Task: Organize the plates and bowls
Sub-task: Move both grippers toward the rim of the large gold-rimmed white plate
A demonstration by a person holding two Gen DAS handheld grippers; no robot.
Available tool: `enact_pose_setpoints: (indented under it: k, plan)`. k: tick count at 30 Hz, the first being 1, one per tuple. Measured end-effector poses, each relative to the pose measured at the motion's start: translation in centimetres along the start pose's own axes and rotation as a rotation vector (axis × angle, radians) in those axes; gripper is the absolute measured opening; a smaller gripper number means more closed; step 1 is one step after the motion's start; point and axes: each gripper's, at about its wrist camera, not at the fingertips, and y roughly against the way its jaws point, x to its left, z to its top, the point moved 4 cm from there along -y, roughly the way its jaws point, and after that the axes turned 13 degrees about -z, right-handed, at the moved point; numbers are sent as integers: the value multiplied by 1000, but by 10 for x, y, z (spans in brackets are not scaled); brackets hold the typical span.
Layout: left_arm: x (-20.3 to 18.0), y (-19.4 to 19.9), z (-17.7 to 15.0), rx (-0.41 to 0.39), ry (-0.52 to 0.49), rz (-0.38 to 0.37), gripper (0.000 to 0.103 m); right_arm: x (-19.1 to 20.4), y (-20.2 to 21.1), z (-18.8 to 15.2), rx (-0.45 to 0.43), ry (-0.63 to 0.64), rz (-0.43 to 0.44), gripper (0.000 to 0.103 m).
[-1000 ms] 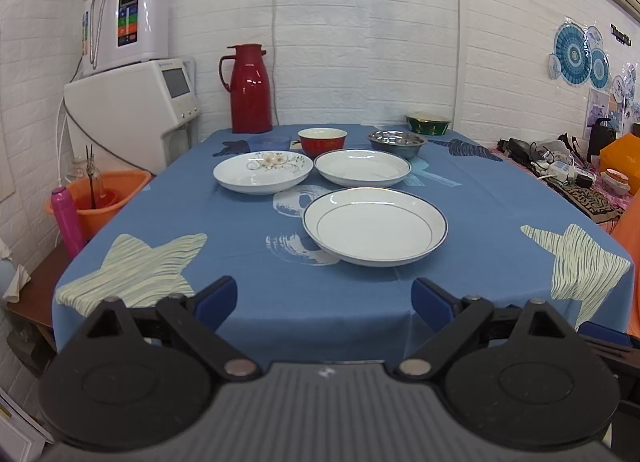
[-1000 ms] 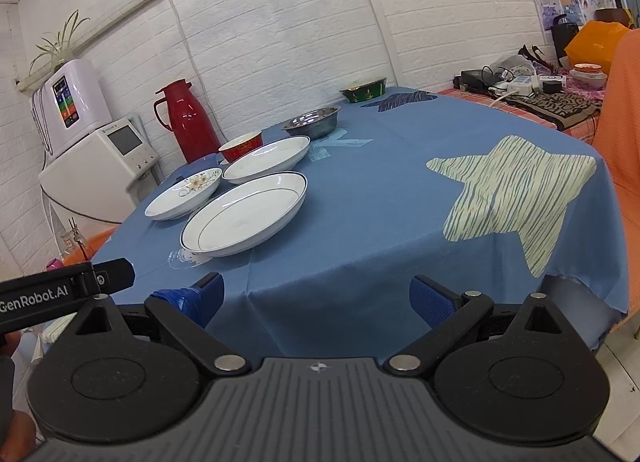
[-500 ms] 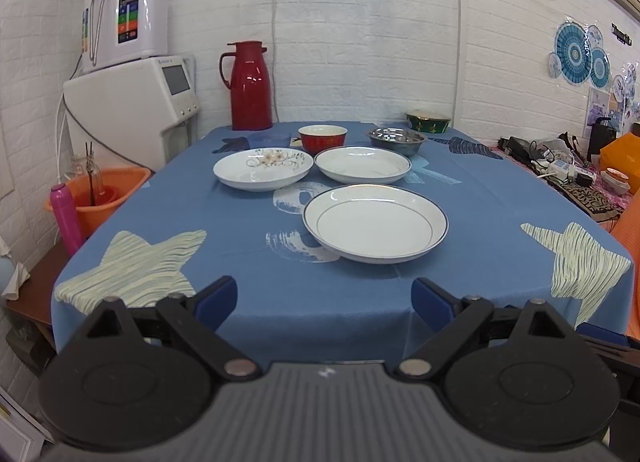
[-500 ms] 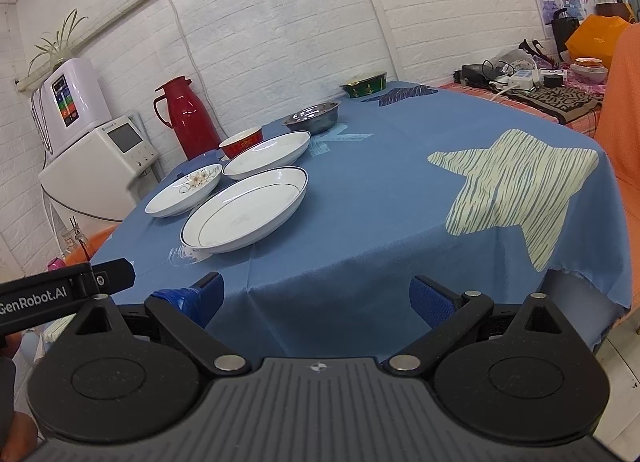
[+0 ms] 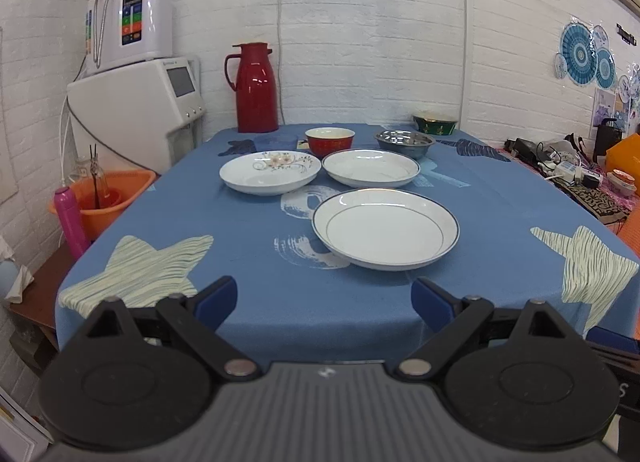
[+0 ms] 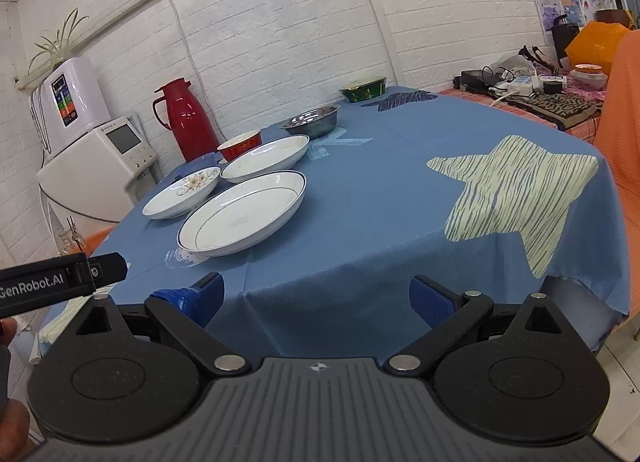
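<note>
"GenRobot.AI" label on left gripper (image 6: pixel 60 282), other labels illegible, plates (image 5: pixel 385 228) untouched

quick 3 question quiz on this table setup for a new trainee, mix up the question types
1. True or false: the flowered plate is stacked on the blue-rimmed plate.
2. Multiple choice: how many bowls stand behind the plates? A) one B) three C) five
3. Fill in: the left tool and right tool are both ____ and hold nothing.

Key:
1. False; they lie apart on the tablecloth.
2. B: the red bowl, steel bowl and green bowl.
3. Open.
</note>
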Motion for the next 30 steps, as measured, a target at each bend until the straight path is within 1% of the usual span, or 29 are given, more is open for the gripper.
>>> enact_pose_setpoints:
  k: [3,5,9,11,13,19,22,24,26,28,30]
  plan:
    - [17,-11,2,-1,24,6,93,-4,-4,1,-12,-7,-20,87]
    - [29,-24,2,36,44,12,93,-5,-12,1,20,-4,-39,87]
    - [52,-49,9,94,116,-8,93,-3,-34,3,103,-9,-29,87]
    - [59,-61,16,116,124,-1,93,3,-45,8,135,-5,-27,87]
    - [66,-73,22,138,127,4,93,11,-56,19,147,8,-26,87]
    - [84,-111,39,205,188,-57,93,49,-100,56,173,110,3,87]
    - [90,-131,46,227,215,-83,93,60,-128,69,203,168,-7,87]
    - [91,-147,49,243,220,-101,93,64,-145,73,228,200,-20,87]
    - [92,-162,49,271,213,-94,93,68,-160,73,266,233,-23,87]
    - [92,-175,50,294,209,-96,93,72,-172,73,300,259,-26,87]
    - [90,-184,51,313,205,-118,93,77,-179,72,321,285,-21,87]
